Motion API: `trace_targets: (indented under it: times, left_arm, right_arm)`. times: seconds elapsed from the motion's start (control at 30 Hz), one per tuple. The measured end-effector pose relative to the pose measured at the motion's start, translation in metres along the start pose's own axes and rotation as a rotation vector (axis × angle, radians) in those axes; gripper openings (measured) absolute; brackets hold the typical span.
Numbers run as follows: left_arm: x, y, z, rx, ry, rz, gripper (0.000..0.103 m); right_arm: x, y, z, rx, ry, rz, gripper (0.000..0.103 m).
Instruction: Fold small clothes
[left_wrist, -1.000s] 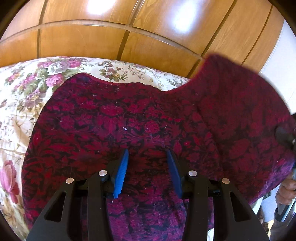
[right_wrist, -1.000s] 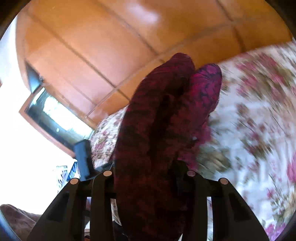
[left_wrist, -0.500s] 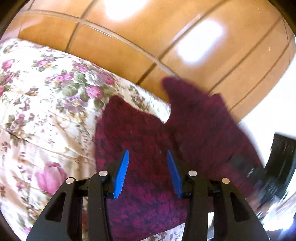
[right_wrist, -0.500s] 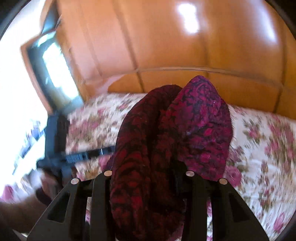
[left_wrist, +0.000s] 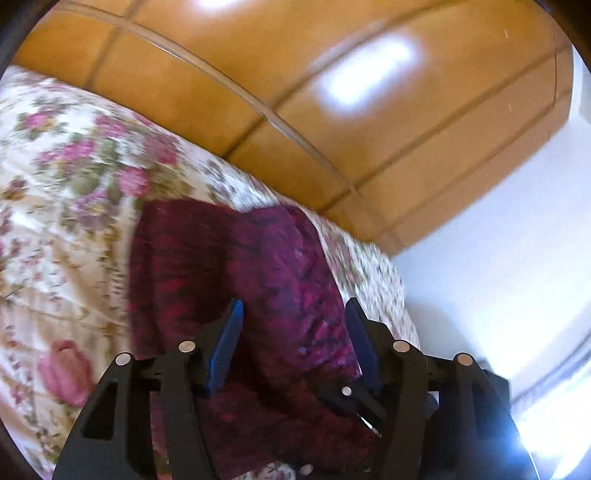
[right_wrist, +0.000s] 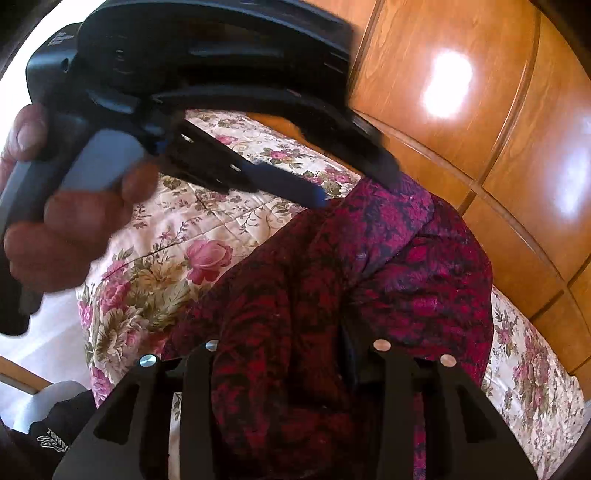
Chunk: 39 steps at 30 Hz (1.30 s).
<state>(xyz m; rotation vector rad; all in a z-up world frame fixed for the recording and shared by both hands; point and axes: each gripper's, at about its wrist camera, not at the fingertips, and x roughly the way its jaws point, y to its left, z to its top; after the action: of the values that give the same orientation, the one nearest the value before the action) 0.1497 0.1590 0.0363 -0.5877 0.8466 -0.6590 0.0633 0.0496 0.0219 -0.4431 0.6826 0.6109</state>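
Glossy honey-coloured wooden panelling (left_wrist: 332, 110) rises behind a bed covered by a cream quilt printed with pink roses (left_wrist: 66, 206), and on that quilt lies the task's thing, a dark crimson knitted garment with a black floral pattern (left_wrist: 229, 266), partly doubled over itself. The left hand-held gripper (left_wrist: 293, 314) hovers over the garment; its blue-padded jaws have just been opening and stand apart with only the cloth lying below them, nothing pinched. The right hand-held gripper (right_wrist: 291, 354) has a thick bunch of the same garment (right_wrist: 388, 266) between its jaws, which have also just been opening; the fabric hides the pads, so whether they still press on it cannot be told. A person's hand (right_wrist: 62, 221) holding the left tool crosses close above the right one. The risk, as a judgement: if the bunched layer is let go before it lies flat, the fold may slump or spring open, and the two tools, this near, could knock together and drag the cloth askew.
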Motion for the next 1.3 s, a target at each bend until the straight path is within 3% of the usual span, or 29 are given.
trace_targets:
  times: [0.07, 0.1, 0.17, 0.3, 0.37, 0.47, 0.57, 0.67, 0.83, 0.93, 1.07, 1.2, 1.3]
  left_arm:
    - [0.015, -0.012, 0.003, 0.058, 0.025, 0.069, 0.044]
    - [0.021, -0.015, 0.004, 0.078, 0.031, 0.107, 0.021]
    - [0.031, -0.014, 0.006, 0.086, 0.039, 0.169, 0.016]
    - [0.031, -0.015, 0.010, 0.108, 0.037, 0.215, 0.014]
    - [0.024, -0.017, 0.010, 0.129, 0.036, 0.232, 0.013]
    - [0.010, -0.013, 0.010, 0.133, 0.025, 0.248, 0.013]
    - [-0.005, -0.008, 0.007, 0.127, 0.004, 0.287, 0.013]
    - [-0.014, 0.011, 0.003, 0.086, -0.010, 0.339, 0.013]
    - [-0.004, 0.039, -0.015, 0.065, 0.007, 0.498, 0.015]
    - [-0.021, 0.031, -0.014, 0.050, -0.041, 0.486, 0.019]
    - [-0.037, 0.011, -0.005, 0.015, -0.085, 0.401, 0.034]
    - [-0.014, -0.007, -0.001, 0.093, -0.058, 0.487, 0.034]
    - [0.011, 0.002, -0.008, 0.121, -0.007, 0.567, 0.033]
  right_arm:
    - [-0.005, 0.000, 0.002, 0.007, -0.014, 0.001, 0.050]
    - [-0.009, -0.004, 0.002, 0.022, -0.031, 0.018, 0.063]
    - [-0.019, -0.016, 0.000, 0.060, -0.051, 0.075, 0.064]
    - [-0.062, -0.071, -0.017, 0.239, -0.097, 0.396, 0.076]
    - [-0.080, -0.096, -0.028, 0.292, -0.135, 0.428, 0.077]
    - [-0.088, -0.133, -0.047, 0.381, -0.141, 0.363, 0.076]
    - [-0.071, -0.148, -0.053, 0.426, -0.103, 0.312, 0.068]
    - [-0.039, -0.124, -0.043, 0.380, -0.056, 0.294, 0.065]
    - [-0.005, -0.073, -0.033, 0.222, -0.044, 0.117, 0.074]
    - [0.000, -0.061, -0.036, 0.163, -0.031, 0.062, 0.075]
    - [0.004, -0.063, -0.039, 0.154, -0.018, 0.043, 0.075]
    - [0.002, -0.057, -0.036, 0.139, -0.022, 0.026, 0.076]
    - [-0.007, -0.066, -0.038, 0.152, -0.010, 0.088, 0.076]
